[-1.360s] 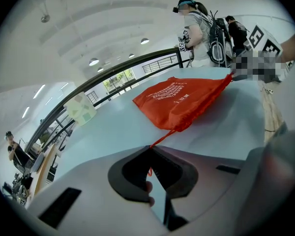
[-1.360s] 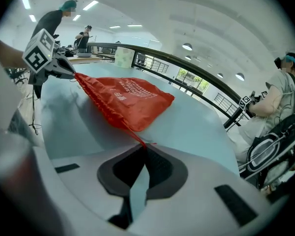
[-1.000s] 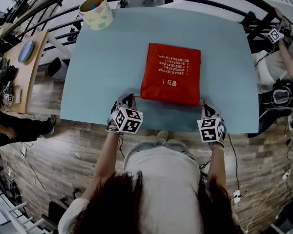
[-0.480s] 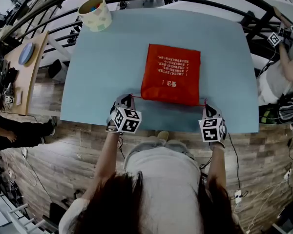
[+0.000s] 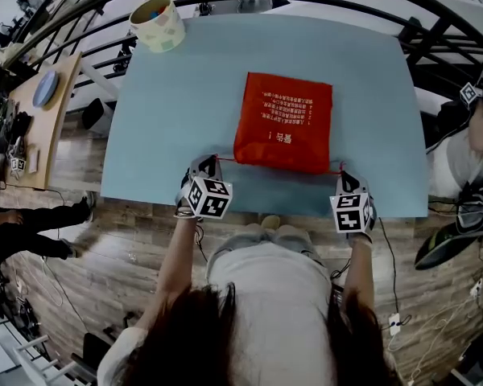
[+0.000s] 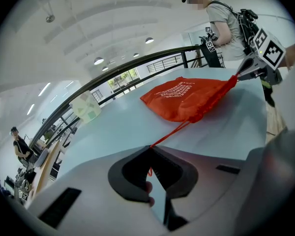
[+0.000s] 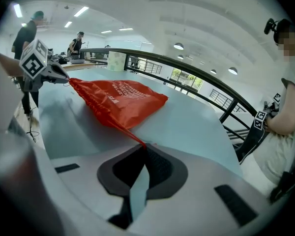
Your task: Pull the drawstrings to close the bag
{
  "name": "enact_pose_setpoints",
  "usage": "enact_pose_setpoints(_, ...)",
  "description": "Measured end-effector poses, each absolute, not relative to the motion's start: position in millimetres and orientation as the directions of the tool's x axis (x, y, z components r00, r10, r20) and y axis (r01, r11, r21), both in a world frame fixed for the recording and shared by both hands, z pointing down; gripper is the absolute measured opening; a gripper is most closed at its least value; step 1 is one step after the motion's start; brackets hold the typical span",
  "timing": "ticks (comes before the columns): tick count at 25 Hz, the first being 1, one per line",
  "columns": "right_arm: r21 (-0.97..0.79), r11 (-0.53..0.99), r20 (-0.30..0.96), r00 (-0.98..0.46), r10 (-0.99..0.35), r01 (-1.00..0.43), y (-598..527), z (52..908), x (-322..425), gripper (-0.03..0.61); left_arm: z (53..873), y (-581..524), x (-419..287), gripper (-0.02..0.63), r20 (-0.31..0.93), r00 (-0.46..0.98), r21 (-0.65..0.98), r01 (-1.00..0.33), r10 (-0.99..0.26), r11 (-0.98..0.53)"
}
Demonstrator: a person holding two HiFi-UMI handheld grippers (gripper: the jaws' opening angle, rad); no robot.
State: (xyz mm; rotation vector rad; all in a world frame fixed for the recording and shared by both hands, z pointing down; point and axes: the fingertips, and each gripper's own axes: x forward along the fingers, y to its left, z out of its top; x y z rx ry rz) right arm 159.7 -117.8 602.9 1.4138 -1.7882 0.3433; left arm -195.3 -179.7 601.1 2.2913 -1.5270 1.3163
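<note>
Lying between 2 hand-held grippers (image 5: 212, 160) (image 5: 340, 170): bag (image 5: 282, 122)

Red bag (image 5: 283, 121): several lines of white print, upside down in head view, too small to read. Left cube (image 5: 208, 198) & right cube (image 5: 352, 213): b/w square code markers only, no legible letters/nos.

Red bag (image 5: 283, 121) on table (image 5: 169, 111), left claw (image 5: 214, 161), right claw (image 5: 340, 173) (each holding drawstring (image 5: 226, 158))
</note>
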Motion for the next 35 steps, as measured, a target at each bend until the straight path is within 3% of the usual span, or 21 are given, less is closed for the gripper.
enact_pose_setpoints(35, 0.254, 0.367, 0.725, -0.075, -0.685, -0.895, -104, 580, 223, 0.025, 577, -148, -156, 0.015, 0.685, 0.058, -0.359, -0.840, -0.726, -0.406)
